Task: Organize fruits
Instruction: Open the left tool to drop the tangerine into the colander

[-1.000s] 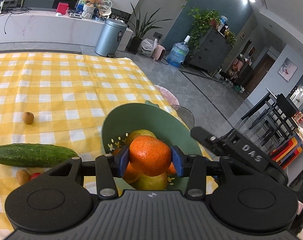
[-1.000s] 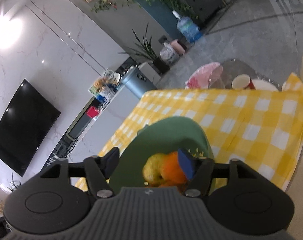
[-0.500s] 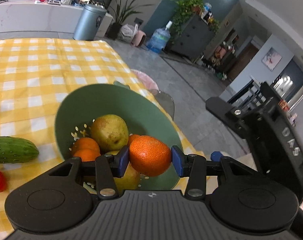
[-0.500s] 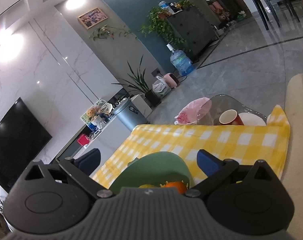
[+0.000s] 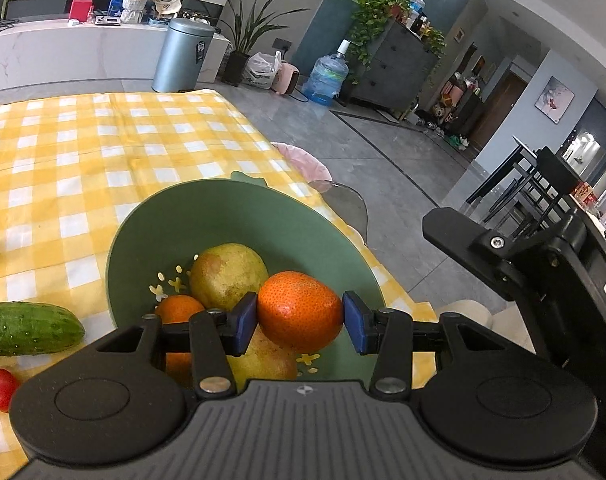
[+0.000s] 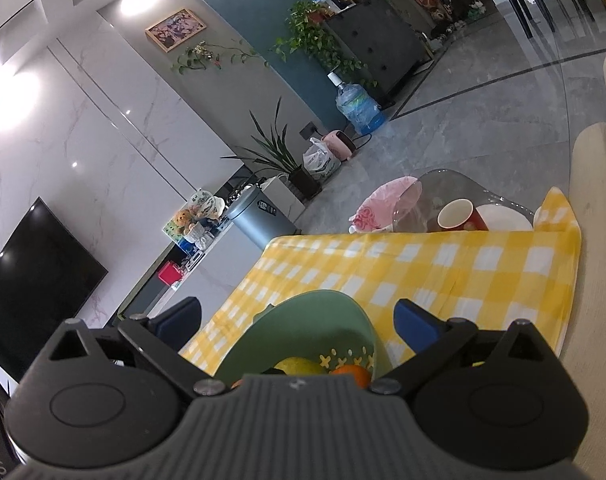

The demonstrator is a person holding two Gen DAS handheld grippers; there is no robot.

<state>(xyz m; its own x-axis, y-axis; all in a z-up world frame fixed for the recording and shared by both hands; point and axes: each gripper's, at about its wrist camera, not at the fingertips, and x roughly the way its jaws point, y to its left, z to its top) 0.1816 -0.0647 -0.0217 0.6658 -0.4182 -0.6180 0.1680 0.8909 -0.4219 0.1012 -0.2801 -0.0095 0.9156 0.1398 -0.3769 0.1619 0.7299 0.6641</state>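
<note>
Right claw point(image 6: 297, 322) spread wide since; checked cloth point(image 5: 103, 152), grey floor point(image 5: 383, 152).

My left wrist view looks steeply down, close over the green bowl point(image 5: 239, 216) at lower centre. My right wrist view faces flatter, the bowl point(image 6: 311, 320) at its bottom edge. Both share the checked tablecloth point(image 5: 103, 152).

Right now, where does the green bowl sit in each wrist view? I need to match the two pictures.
Left wrist: the green bowl fills the lower centre, just beyond the left claw, which grips an orange over it.
Right wrist: its far rim shows at bottom centre, between the open fingers of the right claw.
Shared landmark: the blue water jug on the floor.
</note>
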